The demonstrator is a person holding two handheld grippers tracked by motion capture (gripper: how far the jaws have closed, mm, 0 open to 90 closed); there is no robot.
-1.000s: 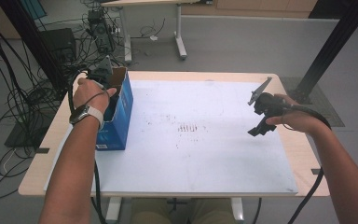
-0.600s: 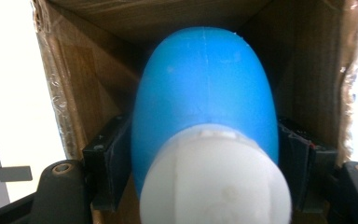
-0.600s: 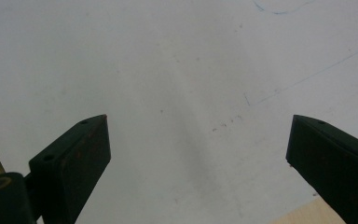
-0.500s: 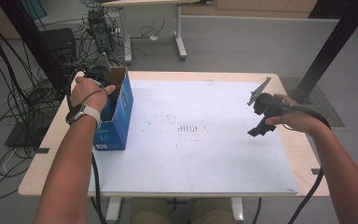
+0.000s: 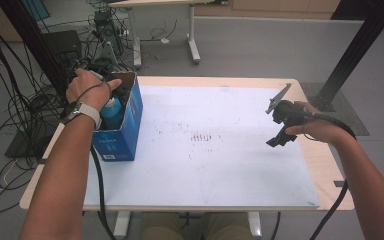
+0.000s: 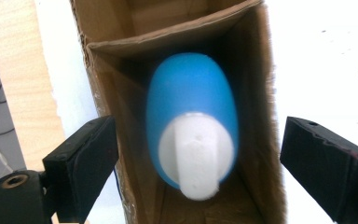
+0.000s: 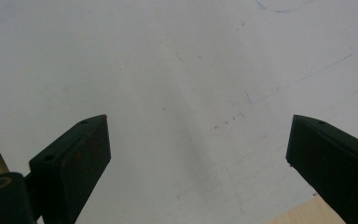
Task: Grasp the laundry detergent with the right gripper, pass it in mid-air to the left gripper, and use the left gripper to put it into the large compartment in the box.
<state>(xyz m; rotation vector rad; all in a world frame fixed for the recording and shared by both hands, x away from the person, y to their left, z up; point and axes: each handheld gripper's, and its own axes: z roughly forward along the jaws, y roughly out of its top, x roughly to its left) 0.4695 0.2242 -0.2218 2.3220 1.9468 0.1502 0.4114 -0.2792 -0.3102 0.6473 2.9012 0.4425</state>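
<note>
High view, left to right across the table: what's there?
Left hand over the blue bottle → blue cardboard box → dark marks on the white sheet → right gripper, fingers apart.

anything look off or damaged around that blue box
Nothing spilled. The bottle stands upright in the box, free between the left gripper fingers, which have just been opening. Only the box's cardboard rim looks frayed, and the white mat carries faint marks.

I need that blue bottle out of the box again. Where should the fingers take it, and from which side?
Grip the blue bottle just below its white cap, coming straight down from above. It stands upright in the narrow cardboard box, whose walls probably block any sideways approach.
</note>
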